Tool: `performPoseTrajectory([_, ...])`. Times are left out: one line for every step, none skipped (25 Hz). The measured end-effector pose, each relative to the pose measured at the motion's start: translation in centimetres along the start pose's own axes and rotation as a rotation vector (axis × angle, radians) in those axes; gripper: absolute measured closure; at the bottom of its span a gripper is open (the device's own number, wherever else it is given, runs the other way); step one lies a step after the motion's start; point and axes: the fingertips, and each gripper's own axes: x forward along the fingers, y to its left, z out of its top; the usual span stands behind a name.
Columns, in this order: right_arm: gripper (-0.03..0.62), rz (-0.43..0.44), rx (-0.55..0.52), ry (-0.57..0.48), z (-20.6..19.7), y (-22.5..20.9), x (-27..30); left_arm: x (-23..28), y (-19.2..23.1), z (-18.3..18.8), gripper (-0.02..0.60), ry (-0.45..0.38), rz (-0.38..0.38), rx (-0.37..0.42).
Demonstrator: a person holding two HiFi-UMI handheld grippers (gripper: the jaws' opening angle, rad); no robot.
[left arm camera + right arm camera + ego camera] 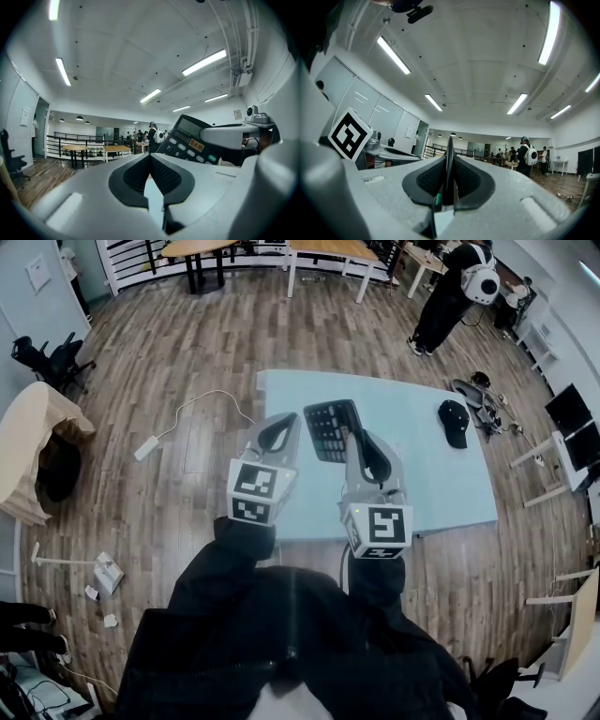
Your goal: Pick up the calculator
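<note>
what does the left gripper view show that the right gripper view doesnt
Only the left gripper view: the calculator's keys and display, and the left tool's jaws together, empty. Only the right gripper view: the calculator edge-on, clamped in the right tool, plus the left tool's marker cube. Both: ceiling lights, a person with a white backpack.

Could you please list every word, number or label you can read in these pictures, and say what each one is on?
"7": a key on the calculator, left gripper view.
"8": the neighbouring key.
Yellow sticker on the calculator: red characters, too blurred to read.
Other key labels: too small to read.
Square marker: a pattern only, no text.
</note>
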Motion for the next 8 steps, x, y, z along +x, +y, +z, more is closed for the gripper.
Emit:
performPoseTrajectory([0.546, -0.001, -0.001, -0.001, 0.04, 0.03, -0.04, -0.05, -0.02, 0.00, 0.580, 0.000, -0.001, -0.001])
performPoseTrajectory([0.546, -0.003, -0.002, -0.001, 0.08, 0.04, -0.10, -0.11, 0.02, 0.05, 0.581, -0.002, 0.000, 0.004])
performPoseTrajectory([0.546, -0.004, -0.003, -0.001, 0.12, 0.03, -0.17, -0.17, 0.06, 0.09, 0.581, -0.002, 0.003, 0.011])
performPoseTrajectory([0.546, -0.005, -0.003, -0.001, 0.13, 0.01, -0.24, -0.20, 0.05, 0.10, 0.580, -0.001, 0.005, 0.015])
performPoseTrajectory([0.546, -0.006, -0.002, -0.001, 0.11, -0.03, -0.30, -0.19, -0.04, 0.05, 0.580, 0.000, 0.004, 0.015])
performPoseTrajectory([0.546, -0.005, -0.001, 0.000, 0.06, -0.06, -0.36, -0.16, -0.19, -0.02, 0.580, 0.002, 0.001, 0.009])
performPoseTrajectory([0.546, -0.004, 0.000, 0.000, 0.01, -0.09, -0.41, -0.11, -0.35, -0.08, 0.580, 0.002, -0.003, 0.003])
performPoseTrajectory([0.546, -0.003, 0.001, 0.001, -0.04, -0.12, -0.45, -0.07, -0.50, -0.13, 0.580, 0.002, -0.007, -0.004])
